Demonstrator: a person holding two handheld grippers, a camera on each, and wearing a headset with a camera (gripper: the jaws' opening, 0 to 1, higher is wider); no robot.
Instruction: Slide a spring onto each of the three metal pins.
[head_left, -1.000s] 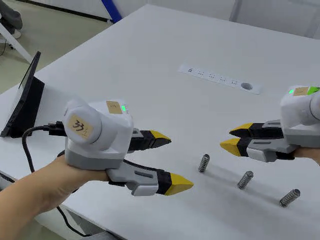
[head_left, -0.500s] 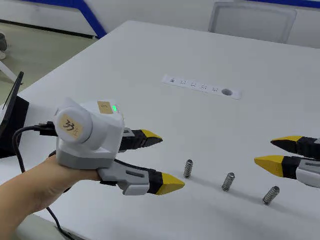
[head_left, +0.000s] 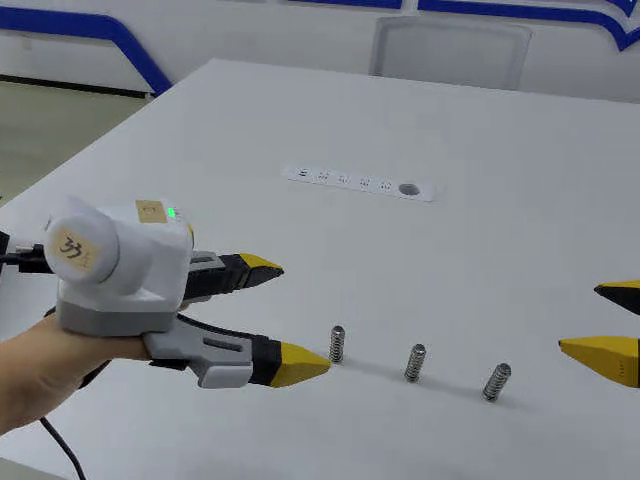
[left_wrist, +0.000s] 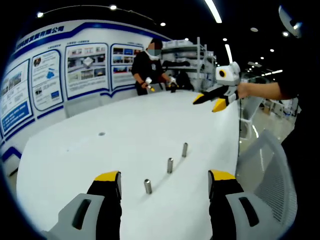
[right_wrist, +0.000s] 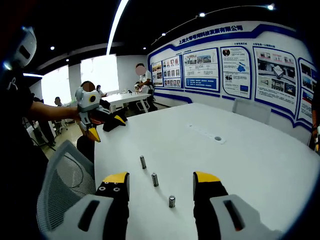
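Note:
Three short springs stand upright in a row on the white table, left spring (head_left: 337, 343), middle spring (head_left: 415, 362) and right spring (head_left: 496, 381); each appears to sit on a pin. My left gripper (head_left: 290, 315) is open, its lower yellow tip just left of the left spring. At the right edge my right gripper (head_left: 585, 318) is open, right of the row. In the left gripper view the row (left_wrist: 170, 165) lies ahead between the jaws of the left gripper (left_wrist: 165, 176). In the right gripper view the row (right_wrist: 155, 179) lies ahead of the right gripper (right_wrist: 161, 177).
A flush power strip (head_left: 360, 184) is set into the table beyond the springs. A grey chair (head_left: 450, 50) stands at the far edge. A mesh chair (right_wrist: 65, 175) is at the near side. People stand by another table (left_wrist: 150, 70) in the background.
The head camera has swung, shifting the whole picture. My right gripper has drawn back to the right, away from the springs. The left gripper stays beside the left spring.

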